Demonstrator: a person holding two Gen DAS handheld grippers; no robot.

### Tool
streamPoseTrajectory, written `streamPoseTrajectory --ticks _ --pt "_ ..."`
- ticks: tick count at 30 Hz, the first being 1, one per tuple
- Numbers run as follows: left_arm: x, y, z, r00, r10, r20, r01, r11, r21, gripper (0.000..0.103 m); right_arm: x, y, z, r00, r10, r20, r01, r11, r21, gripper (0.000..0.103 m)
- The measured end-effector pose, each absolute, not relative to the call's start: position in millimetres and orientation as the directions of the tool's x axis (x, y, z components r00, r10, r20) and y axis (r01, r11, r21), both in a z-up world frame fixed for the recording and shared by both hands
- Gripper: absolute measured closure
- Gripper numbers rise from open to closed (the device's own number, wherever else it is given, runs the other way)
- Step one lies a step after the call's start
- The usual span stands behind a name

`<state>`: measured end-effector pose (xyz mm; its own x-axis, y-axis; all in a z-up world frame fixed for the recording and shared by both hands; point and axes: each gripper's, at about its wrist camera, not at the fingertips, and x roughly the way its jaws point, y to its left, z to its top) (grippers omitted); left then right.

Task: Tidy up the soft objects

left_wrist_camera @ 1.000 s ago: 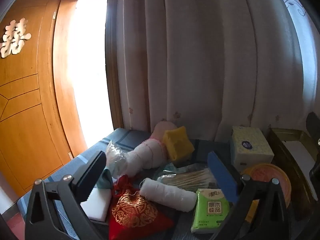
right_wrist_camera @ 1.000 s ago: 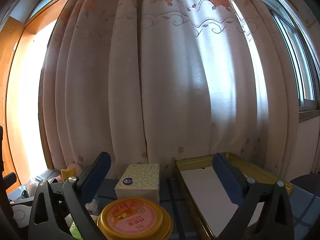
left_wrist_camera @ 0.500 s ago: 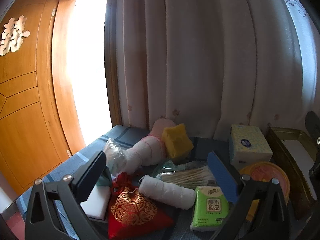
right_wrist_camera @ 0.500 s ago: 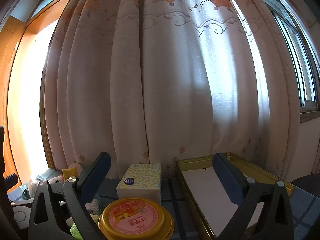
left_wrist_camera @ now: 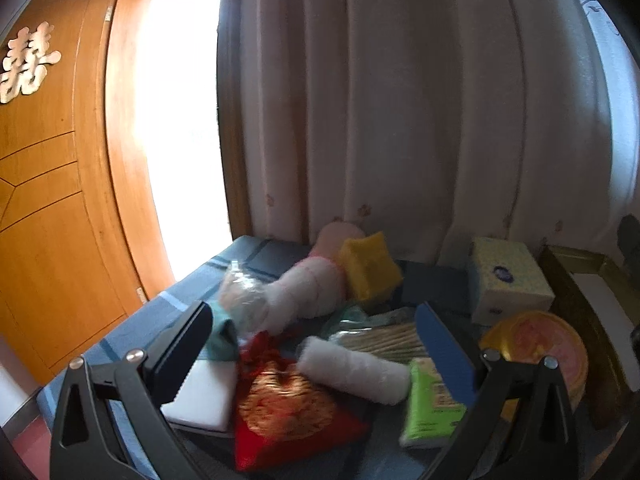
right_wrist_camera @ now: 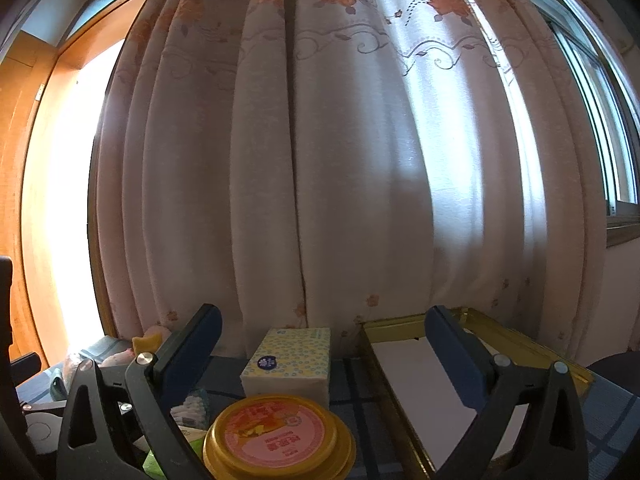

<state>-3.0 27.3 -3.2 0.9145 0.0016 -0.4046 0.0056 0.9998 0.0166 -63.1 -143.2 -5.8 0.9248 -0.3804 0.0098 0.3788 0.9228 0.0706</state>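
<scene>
Showing red pouch point(left_wrist_camera: 288, 412) in left view only, gold tray point(right_wrist_camera: 404, 412) fuller in right

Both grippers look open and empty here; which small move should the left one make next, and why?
Probably lower the left gripper toward the white roll. Its fingers are spread with nothing between them, and the roll lies just ahead, on top of the pile beside the red pouch. The gold tray looks like the destination, though that is a guess.

We see clutter filling the left view's lower centre, around the red pouch point(left_wrist_camera: 288, 412); bare blue cloth point(left_wrist_camera: 168, 312) lies open at left.
</scene>
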Motion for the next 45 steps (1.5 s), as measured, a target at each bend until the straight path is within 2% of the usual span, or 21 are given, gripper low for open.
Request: streamPoseTrajectory --ticks 4,9,14,22,25,26,27,30,39,45 --pt "2.6 50.1 -3.7 0.908 0.061 -0.414 -0.054 0.998 0.03 0.0 -63.5 -140.2 -6.3 0.932 -0.363 0.007 0.361 0.93 0.064 0.001" --pt "19.0 74.8 -8.8 0.87 0.091 -0.485 -0.096 0.995 0.015 0.0 -64.5 -136.8 -7.2 0.937 -0.349 0.015 0.348 0.936 0.055 0.001" --pt "20.8 88.2 -13.3 0.85 0.123 -0.513 -0.121 0.992 0.037 0.001 -65.9 -134.0 -6.8 0.95 -0.311 0.027 0.31 0.95 0.051 0.001" --pt "21.8 129.9 -21.5 0.805 0.217 -0.552 -0.19 0.976 0.107 0.001 -55.7 -131.8 -10.0 0.979 -0.2 -0.05 0.203 0.977 0.06 0.003" --pt "24.7 143.6 -31.8 0.771 0.248 -0.587 -0.216 0.968 0.127 0.009 -49.0 -130.9 -13.9 0.983 -0.13 -0.126 0.141 0.987 0.081 0.021" --pt "25.7 148.2 -35.7 0.759 0.236 -0.607 -0.21 0.971 0.115 0.01 -46.5 -129.1 -15.2 0.982 -0.112 -0.152 0.125 0.989 0.079 0.028" --pt "26.4 153.1 -39.5 0.748 0.201 -0.633 -0.19 0.978 0.087 0.013 -44.6 -125.2 -16.8 0.98 -0.092 -0.179 0.106 0.991 0.075 0.03" --pt "25.4 159.4 -43.7 0.741 0.165 -0.651 -0.167 0.984 0.059 0.013 -35.6 -108.5 -23.2 0.958 0.01 -0.285 0.016 0.996 0.089 0.032" --pt "19.9 165.4 -36.9 0.74 0.166 -0.651 -0.142 0.986 0.09 0.013 -14.4 -40.2 -36.7 0.825 0.317 -0.468 -0.259 0.948 0.184 0.036" --pt "15.3 187.2 -27.9 0.753 0.155 -0.639 -0.143 0.987 0.072 0.013 29.0 -3.3 -57.6 0.678 0.402 -0.616 -0.316 0.915 0.249 0.038"
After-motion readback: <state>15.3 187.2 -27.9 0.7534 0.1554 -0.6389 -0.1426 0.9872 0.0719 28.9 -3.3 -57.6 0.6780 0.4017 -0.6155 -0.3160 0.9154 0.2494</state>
